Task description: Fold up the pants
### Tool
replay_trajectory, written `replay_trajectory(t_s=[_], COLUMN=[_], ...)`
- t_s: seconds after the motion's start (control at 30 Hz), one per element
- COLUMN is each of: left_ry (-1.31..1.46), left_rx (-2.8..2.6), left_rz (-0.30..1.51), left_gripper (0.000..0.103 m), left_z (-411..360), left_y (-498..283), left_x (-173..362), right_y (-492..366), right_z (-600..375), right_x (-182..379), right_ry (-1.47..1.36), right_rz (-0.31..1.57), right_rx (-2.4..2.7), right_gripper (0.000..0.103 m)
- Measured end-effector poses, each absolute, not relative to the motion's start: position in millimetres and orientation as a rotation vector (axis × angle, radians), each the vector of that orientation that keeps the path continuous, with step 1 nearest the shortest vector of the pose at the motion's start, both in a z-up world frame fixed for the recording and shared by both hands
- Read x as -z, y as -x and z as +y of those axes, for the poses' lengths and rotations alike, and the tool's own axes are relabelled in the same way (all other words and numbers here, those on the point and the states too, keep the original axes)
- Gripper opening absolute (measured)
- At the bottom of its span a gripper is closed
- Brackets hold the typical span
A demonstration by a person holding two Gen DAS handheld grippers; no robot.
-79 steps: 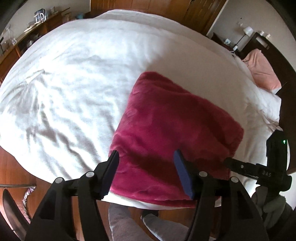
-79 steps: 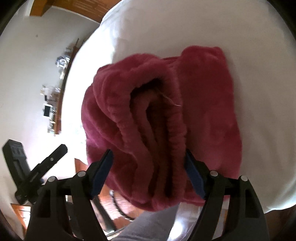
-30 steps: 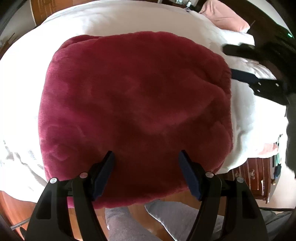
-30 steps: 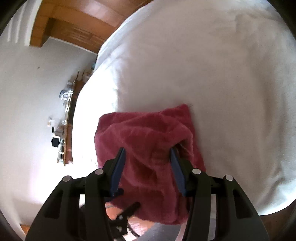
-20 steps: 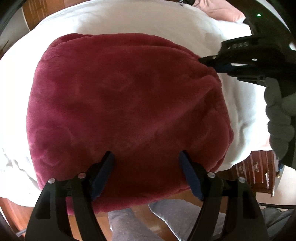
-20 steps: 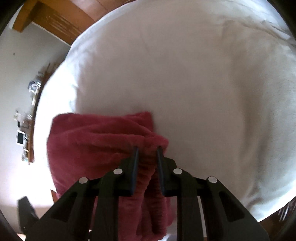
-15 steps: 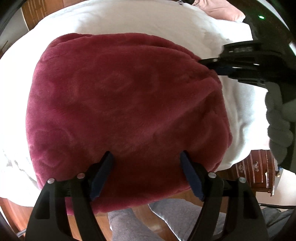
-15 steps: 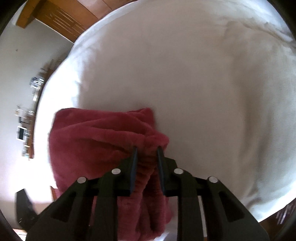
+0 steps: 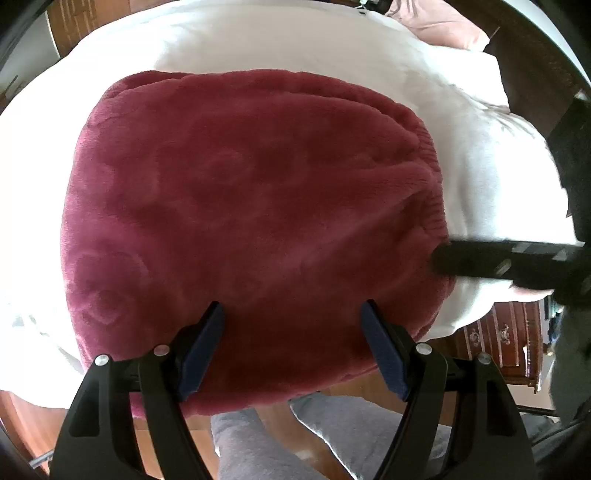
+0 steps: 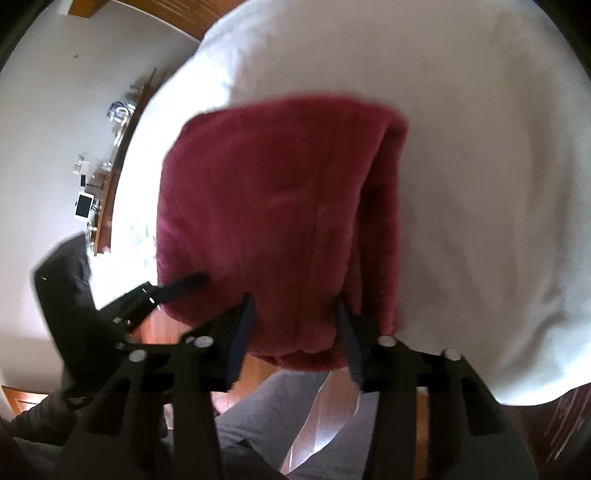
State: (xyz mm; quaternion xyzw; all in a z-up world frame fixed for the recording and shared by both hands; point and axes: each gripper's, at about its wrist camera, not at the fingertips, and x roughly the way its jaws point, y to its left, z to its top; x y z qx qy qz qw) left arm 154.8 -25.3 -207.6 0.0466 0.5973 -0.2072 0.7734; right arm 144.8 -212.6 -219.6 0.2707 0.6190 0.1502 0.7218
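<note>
**A:** Quick check, how far along is the folding? Closest to the left wrist camera, the left gripper (image 9: 291,345) has its blue-padded fingers (image 9: 201,347) spread wide with nothing between them, hovering over the near edge of the plush burgundy fleece pants (image 9: 251,206).

**B:** Same on the other side. The right gripper (image 10: 293,328) has its jaws apart too, not clamped on anything. From the left camera it's just a blurry black bar at the bundle's right edge, and I can't tell if it's actually touching the fabric there.

**A:** And the pants themselves?

**B:** They're a thick, roughly square stack sitting at the near edge of the white bedspread (image 9: 491,173), with a little overhang toward the wooden floor. The ribbed elastic waistband (image 9: 434,177) runs down the right side, layers stacked under it.

**A:** So basically done?

**B:** I'd say so. Looks folded down to a compact packet, top surface pretty smooth. What's left, at a guess: maybe squaring up that waistband side or nudging the stack further onto the bed. Past it there's only bare sheet and a pink pillow (image 9: 439,22) way at the back.
</note>
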Motion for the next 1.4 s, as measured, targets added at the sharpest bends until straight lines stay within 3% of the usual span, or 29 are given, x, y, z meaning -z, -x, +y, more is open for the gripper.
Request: replay_trajectory(t_s=[0.13, 0.33, 0.6, 0.7, 0.83, 1.1, 1.4], left_ry=[-0.101, -0.083, -0.176, -0.229, -0.195, -0.17, -0.175], left_rx=[0.433, 0.409, 0.431, 0.426, 0.418, 0.424, 0.42], left_rz=[1.293, 1.263, 1.28, 1.284, 1.28, 1.287, 1.29], left_gripper=[0.075, 0.075, 0.079, 0.079, 0.08, 0.08, 0.08], left_z=[-22.2, -9.2, -19.8, -21.2, -16.0, -18.1, -18.5], left_y=[-152.1, -150.5, -145.8, -143.0, -145.2, -141.6, -141.2], left_x=[207.8, 196.2, 212.9, 223.1, 218.4, 216.8, 218.2], right_y=[-146.9, -124.7, -129.3, -130.7, -127.6, -171.4, -230.3], right_z=[-209.6, -226.7, -212.2, -209.3, -223.7, -209.3, -203.9], right_x=[225.4, 213.2, 277.1, 269.3, 236.9, 181.8, 235.8], right_ry=[-0.587, -0.502, -0.495, -0.477, -0.443, -0.402, -0.453], right_rz=[1.382, 1.372, 1.444, 1.431, 1.349, 1.135, 1.211], right_rx=[-0.322, -0.327, -0.239, -0.254, -0.225, -0.294, -0.247], right_gripper=[0.022, 0.021, 0.021, 0.022, 0.048, 0.048, 0.048])
